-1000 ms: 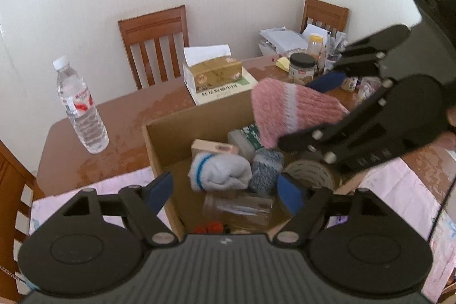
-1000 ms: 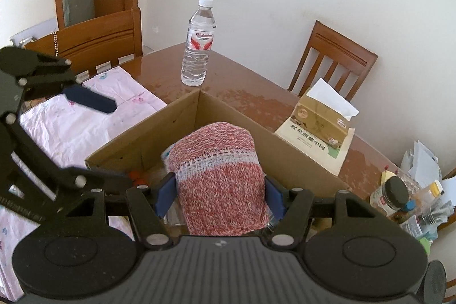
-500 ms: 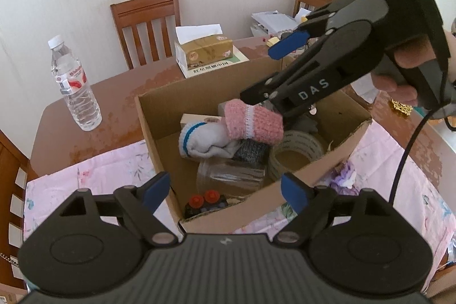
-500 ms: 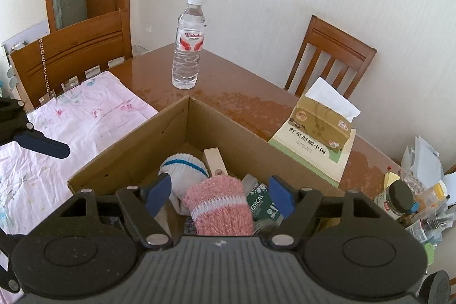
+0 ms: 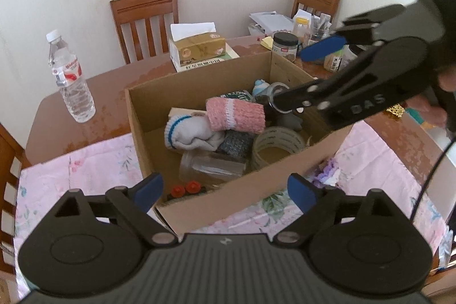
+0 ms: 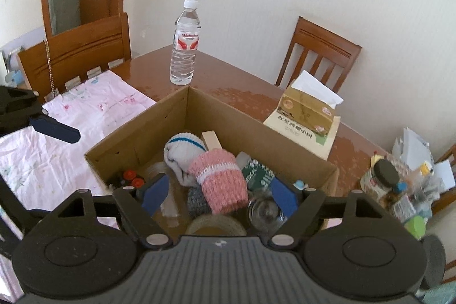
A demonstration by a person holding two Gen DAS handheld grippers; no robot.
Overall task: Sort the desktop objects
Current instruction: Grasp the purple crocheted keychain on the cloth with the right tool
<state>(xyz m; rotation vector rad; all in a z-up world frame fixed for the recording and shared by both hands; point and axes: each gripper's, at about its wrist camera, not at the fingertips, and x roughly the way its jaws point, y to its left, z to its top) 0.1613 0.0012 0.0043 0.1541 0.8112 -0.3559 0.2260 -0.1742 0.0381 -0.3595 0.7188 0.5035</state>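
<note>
A pink knitted sock (image 5: 235,116) (image 6: 218,178) lies loose in the open cardboard box (image 5: 228,201) (image 6: 136,144), on top of a white sock with a blue stripe (image 5: 188,133) and beside a tape roll (image 5: 278,144). My right gripper (image 6: 219,194) hovers over the box with its jaws opening. The pink sock lies below the gap and the pads are clear of it. In the left wrist view the right gripper (image 5: 302,73) reaches in from the right. My left gripper (image 5: 225,190) stands at the box's near wall, jaws opening, nothing between them.
A water bottle (image 5: 71,84) (image 6: 185,47) stands on the brown table behind the box. A tissue box (image 5: 198,47) (image 6: 309,107) rests on a book. Jars and papers (image 5: 285,42) crowd the far corner. A pink floral cloth (image 5: 71,175) lies under the box. Wooden chairs ring the table.
My right gripper let go of the pink sock, which dropped into the box onto the white sock. Both grippers' jaws spread wider, and the right gripper drew back from over the box.
</note>
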